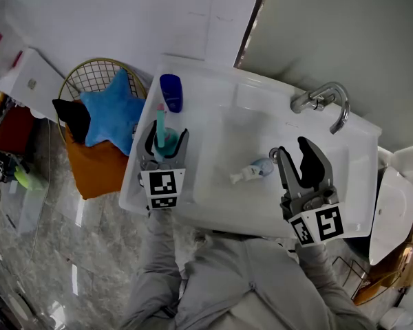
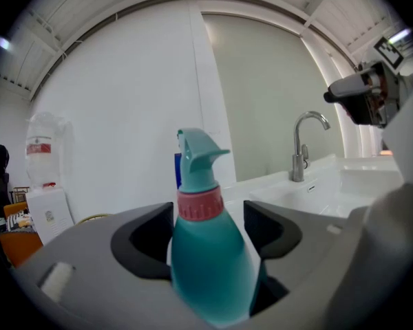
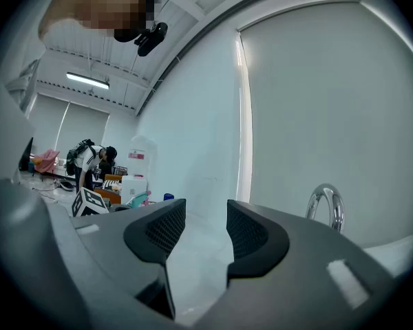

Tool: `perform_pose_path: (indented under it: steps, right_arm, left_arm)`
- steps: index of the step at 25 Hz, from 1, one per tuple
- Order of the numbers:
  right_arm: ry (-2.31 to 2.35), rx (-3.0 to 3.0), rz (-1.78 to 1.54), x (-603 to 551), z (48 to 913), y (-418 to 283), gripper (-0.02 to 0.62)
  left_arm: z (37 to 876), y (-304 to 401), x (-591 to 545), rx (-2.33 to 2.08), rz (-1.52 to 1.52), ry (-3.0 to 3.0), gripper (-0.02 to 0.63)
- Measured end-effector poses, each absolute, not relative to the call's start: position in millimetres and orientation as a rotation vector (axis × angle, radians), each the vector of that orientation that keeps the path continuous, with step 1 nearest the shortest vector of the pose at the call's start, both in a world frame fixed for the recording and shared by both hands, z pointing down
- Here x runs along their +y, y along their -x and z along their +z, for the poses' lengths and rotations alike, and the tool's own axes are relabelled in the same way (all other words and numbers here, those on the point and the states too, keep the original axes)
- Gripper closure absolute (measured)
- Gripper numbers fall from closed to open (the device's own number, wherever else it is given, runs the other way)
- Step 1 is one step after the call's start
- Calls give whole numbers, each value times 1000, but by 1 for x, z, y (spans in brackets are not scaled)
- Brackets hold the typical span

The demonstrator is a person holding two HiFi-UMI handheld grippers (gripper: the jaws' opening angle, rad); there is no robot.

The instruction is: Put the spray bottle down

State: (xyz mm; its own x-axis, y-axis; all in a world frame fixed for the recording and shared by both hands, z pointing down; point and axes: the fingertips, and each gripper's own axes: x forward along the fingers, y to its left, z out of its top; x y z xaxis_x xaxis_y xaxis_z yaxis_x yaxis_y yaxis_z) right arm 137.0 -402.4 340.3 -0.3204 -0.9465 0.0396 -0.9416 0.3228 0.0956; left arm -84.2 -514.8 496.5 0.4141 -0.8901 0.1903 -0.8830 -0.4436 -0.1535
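A teal spray bottle (image 1: 161,128) with a pink collar stands upright between the jaws of my left gripper (image 1: 166,133), over the left ledge of the white sink (image 1: 213,88). In the left gripper view the spray bottle (image 2: 210,253) fills the gap, and both jaws of the left gripper (image 2: 208,227) press its sides. My right gripper (image 1: 294,151) hovers open over the right part of the basin. Nothing sits between the right gripper's (image 3: 199,229) jaws.
A dark blue cup (image 1: 171,91) stands on the ledge behind the bottle. A small white and blue bottle (image 1: 251,172) lies in the basin. The chrome faucet (image 1: 323,100) is at the back right. A wire basket (image 1: 89,74) with a blue star cushion (image 1: 111,114) stands left of the sink.
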Motion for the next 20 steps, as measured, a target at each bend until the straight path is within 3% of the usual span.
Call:
perform_pose_path:
  steps: [20]
  right_arm:
    - [-1725,-2587,-90,-373,329,-110,410]
  left_arm:
    - [449,112,-450,1680,-279,2522,255]
